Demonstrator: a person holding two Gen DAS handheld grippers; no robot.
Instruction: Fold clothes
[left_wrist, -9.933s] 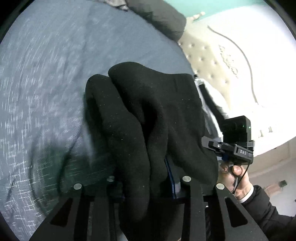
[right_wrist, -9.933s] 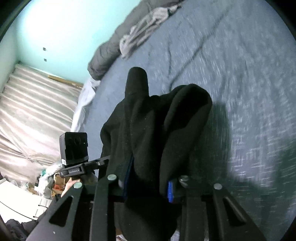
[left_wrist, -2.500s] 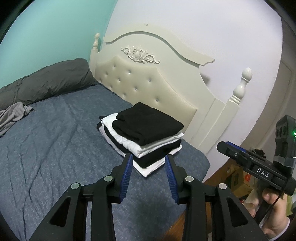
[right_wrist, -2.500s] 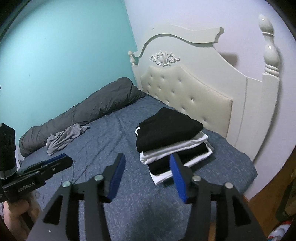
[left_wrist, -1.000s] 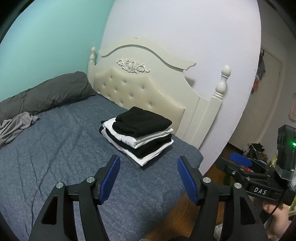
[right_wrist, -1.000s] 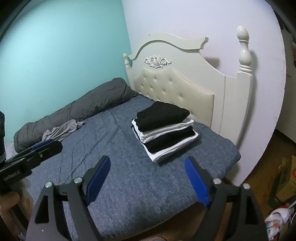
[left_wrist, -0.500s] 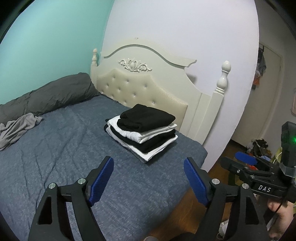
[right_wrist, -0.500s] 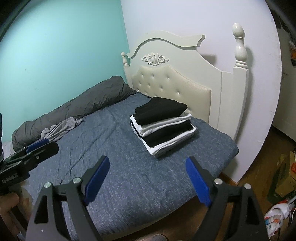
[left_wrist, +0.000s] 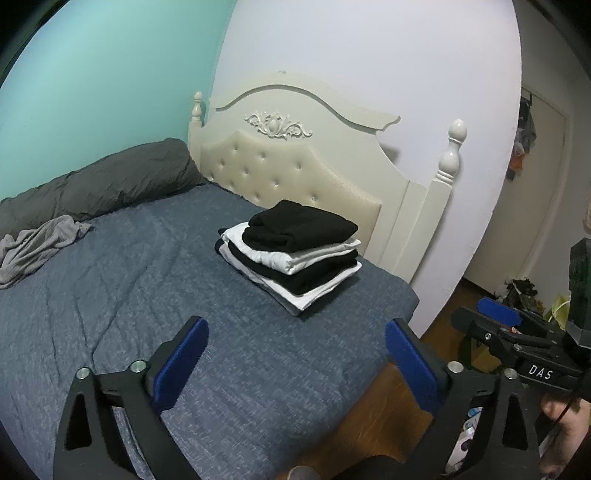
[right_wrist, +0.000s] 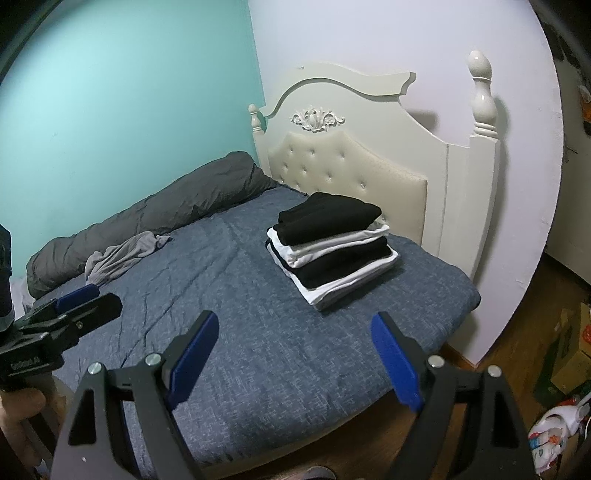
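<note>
A stack of folded black and white clothes (left_wrist: 291, 254) (right_wrist: 332, 247) rests on the blue bed (left_wrist: 147, 295) (right_wrist: 258, 332) near the cream headboard, with a black garment on top. A crumpled grey garment (left_wrist: 40, 243) (right_wrist: 122, 254) lies loose by the far side of the bed. My left gripper (left_wrist: 295, 332) hangs well back from the stack over the bed's near edge; its jaws are opening wide with nothing between them. My right gripper (right_wrist: 295, 328) is open and empty, also away from the stack. Each gripper shows at the edge of the other's view.
A rolled dark grey duvet (left_wrist: 96, 184) (right_wrist: 155, 206) lies along the teal wall. The headboard (left_wrist: 295, 166) (right_wrist: 369, 147) stands behind the stack. Wooden floor (right_wrist: 517, 339) with boxes and clutter lies at the right. A hand (left_wrist: 561, 417) holds the right gripper.
Both grippers have drawn back a little from the bed, so the stack looks smaller and farther. The left jaws have spread wider apart. The right jaws stay as they were.
</note>
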